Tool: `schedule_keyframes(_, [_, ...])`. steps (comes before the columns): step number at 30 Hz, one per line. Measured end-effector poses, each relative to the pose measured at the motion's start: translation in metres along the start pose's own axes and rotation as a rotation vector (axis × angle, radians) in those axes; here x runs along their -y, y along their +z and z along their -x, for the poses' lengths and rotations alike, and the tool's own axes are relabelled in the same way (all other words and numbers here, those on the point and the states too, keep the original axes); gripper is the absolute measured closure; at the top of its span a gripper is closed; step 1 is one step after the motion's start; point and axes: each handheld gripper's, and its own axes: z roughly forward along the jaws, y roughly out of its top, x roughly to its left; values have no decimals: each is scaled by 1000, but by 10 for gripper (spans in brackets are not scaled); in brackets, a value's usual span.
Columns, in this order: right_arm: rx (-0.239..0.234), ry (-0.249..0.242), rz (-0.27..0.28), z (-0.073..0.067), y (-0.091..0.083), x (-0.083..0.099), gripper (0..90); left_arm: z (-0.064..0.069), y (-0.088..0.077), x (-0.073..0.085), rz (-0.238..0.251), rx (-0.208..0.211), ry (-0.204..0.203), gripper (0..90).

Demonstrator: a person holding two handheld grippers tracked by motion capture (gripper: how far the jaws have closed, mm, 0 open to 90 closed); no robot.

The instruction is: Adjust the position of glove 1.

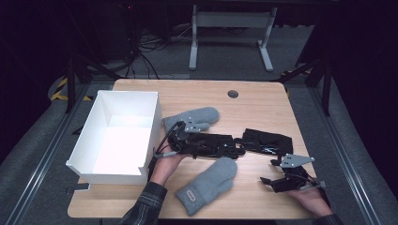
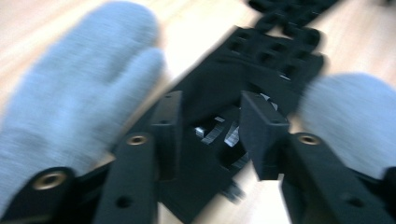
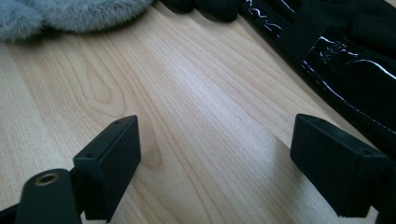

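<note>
Black gloves not yet in the box, both mittens also waiting.

Your left gripper (image 1: 225, 143) lies over the near black glove (image 1: 211, 143) in the middle of the bench (image 1: 263, 101); in the blurred left gripper view its jaws stand around the dark, padded fabric, but I cannot tell if they press on it. Your right gripper (image 3: 215, 158) rests with jaws released wide over bare wood, beside the second black glove (image 1: 267, 140), which looks glossy with thin pale lines. The white box (image 1: 94, 159) at the left has nothing inside. Two grey mittens (image 1: 209, 185) lie near the gloves, soft and woolly. I judge nearly all sorting is left.
</note>
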Motion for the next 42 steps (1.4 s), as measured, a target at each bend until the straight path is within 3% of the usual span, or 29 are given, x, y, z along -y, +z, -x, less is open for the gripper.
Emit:
schedule_keyframes(1, [0,0,0,0,0,0,167,0,0,0,0,0,0,663])
schedule_keyframes(4, [1,1,0,0,0,0,167,-16,9,-11,-12,-58,-18,760])
schedule_keyframes(9, [1,0,0,0,0,0,167,-30,23,-20,-41,-81,-36,886])
schedule_keyframes(16, [2,3,-1,0,0,0,169,-49,58,-24,-133,-133,-60,900])
schedule_keyframes(20, [1,5,-1,0,0,0,170,-53,74,-20,-182,-104,-76,900])
schedule_keyframes(28, [1,7,1,0,-1,0,174,-50,85,-27,-177,-86,-95,900])
schedule_keyframes(36, [2,8,2,0,-1,1,178,-40,102,-45,-168,-37,-81,900])
schedule_keyframes(42, [3,8,1,0,-1,1,181,-44,93,-53,-139,-44,-66,900])
